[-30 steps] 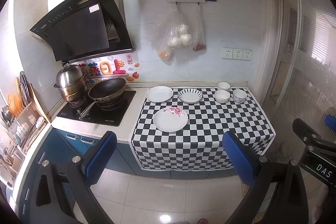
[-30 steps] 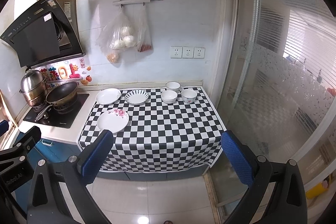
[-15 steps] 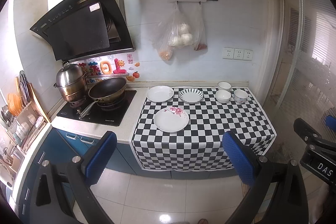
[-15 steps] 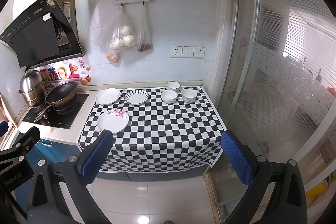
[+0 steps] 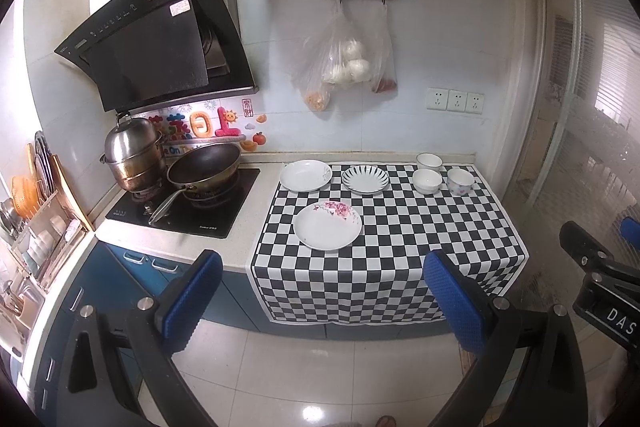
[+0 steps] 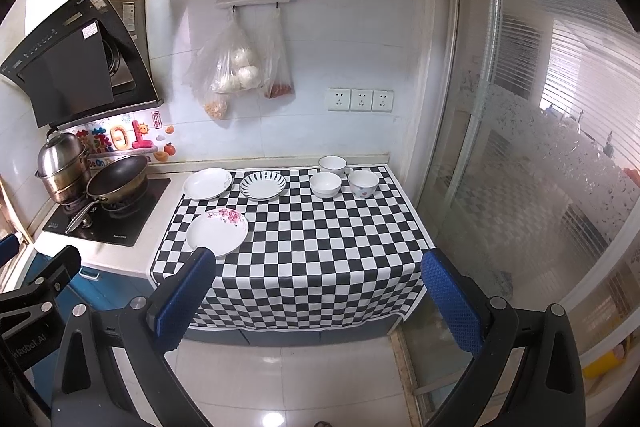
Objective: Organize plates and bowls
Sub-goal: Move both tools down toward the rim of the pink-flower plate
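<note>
On the checkered cloth [image 5: 400,227] lie a floral plate [image 5: 327,230] [image 6: 217,232] in front, a plain white plate [image 5: 305,175] [image 6: 207,183] and a striped plate [image 5: 365,179] [image 6: 263,185] behind it. Three small bowls [image 5: 427,181] [image 6: 326,184] stand at the back right. My left gripper [image 5: 320,299] is open and empty, well short of the counter above the floor. My right gripper [image 6: 316,299] is open and empty, likewise back from the counter.
A wok [image 5: 204,169] and steel pot [image 5: 134,155] sit on the hob at left. A dish rack [image 5: 32,227] is at far left. Bags [image 5: 344,63] hang on the wall. A glass partition [image 6: 540,167] bounds the right side.
Both grippers have edged slightly closer to the counter; the dishes look a little larger. Nothing on the counter has moved.
</note>
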`<state>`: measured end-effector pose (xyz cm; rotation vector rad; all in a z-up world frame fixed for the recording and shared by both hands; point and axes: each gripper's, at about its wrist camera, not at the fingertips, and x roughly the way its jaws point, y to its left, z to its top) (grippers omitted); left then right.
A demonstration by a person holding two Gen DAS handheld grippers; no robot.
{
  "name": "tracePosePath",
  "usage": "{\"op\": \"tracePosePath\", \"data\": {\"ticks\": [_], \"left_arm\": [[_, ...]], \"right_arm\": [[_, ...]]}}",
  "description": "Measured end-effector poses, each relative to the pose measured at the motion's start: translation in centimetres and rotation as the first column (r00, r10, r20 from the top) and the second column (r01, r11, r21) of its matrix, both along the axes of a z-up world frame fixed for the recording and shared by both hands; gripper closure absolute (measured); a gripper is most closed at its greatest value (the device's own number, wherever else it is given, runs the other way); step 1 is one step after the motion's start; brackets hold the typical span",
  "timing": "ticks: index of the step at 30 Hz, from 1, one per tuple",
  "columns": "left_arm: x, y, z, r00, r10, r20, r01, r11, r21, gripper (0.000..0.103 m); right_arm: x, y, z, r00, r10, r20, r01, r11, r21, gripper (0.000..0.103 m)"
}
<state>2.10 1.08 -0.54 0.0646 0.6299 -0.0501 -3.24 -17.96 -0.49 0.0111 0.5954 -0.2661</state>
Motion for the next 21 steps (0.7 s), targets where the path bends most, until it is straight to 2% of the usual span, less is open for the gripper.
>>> {"op": "tracePosePath", "data": {"ticks": [5, 10, 21], "left_arm": [[1.9, 1.1, -1.1, 1.000, 0.015, 0.022, -0.015, 1.000, 0.000, 0.000], [5.0, 2.5, -2.9, 0.997, 0.056, 0.052, -0.058, 0.998, 0.033, 0.000], [14.0, 4.0, -7.6, 0.996, 0.080, -0.046, -0.077, 0.995, 0.062, 0.000]], "right_arm": [[1.7, 0.7, -1.4, 0.999, 0.022, 0.029, -0.022, 0.999, 0.025, 0.000], [5.0, 2.1, -3.3, 1.000, 0.018, 0.007, -0.018, 0.999, 0.042, 0.000], [14.7, 2.6, -7.9, 0.999, -0.011, -0.052, 0.014, 0.998, 0.056, 0.000]]}}
